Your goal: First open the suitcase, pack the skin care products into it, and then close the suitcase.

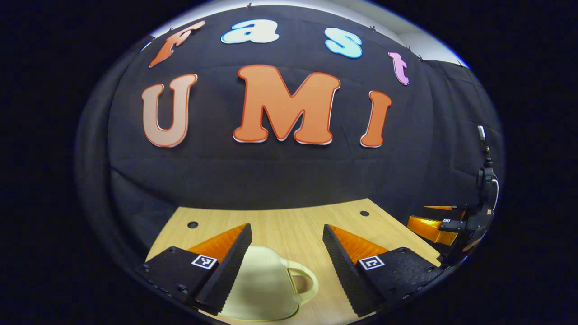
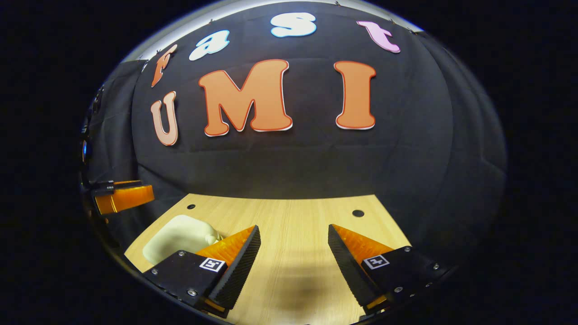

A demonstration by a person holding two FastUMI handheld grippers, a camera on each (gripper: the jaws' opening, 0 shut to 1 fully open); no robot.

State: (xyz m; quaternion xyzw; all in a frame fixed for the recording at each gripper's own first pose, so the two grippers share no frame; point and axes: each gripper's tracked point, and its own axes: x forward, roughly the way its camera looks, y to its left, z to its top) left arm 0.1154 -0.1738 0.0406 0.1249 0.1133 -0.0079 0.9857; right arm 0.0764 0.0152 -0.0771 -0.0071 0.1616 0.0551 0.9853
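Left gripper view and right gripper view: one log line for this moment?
left gripper: open, over cream case, handle right | right gripper: open, over bare table | case shut | packing not begun

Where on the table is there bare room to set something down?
Free: the wooden table ahead of the right tool, out to the two holes by the booth wall. Crowded: the left tool sits open over the cream case.

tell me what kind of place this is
Likely a staged recording booth, not a home: a black cloth wall hangs behind a bare wooden table with holes drilled in it, and a cream suitcase lies on the table.
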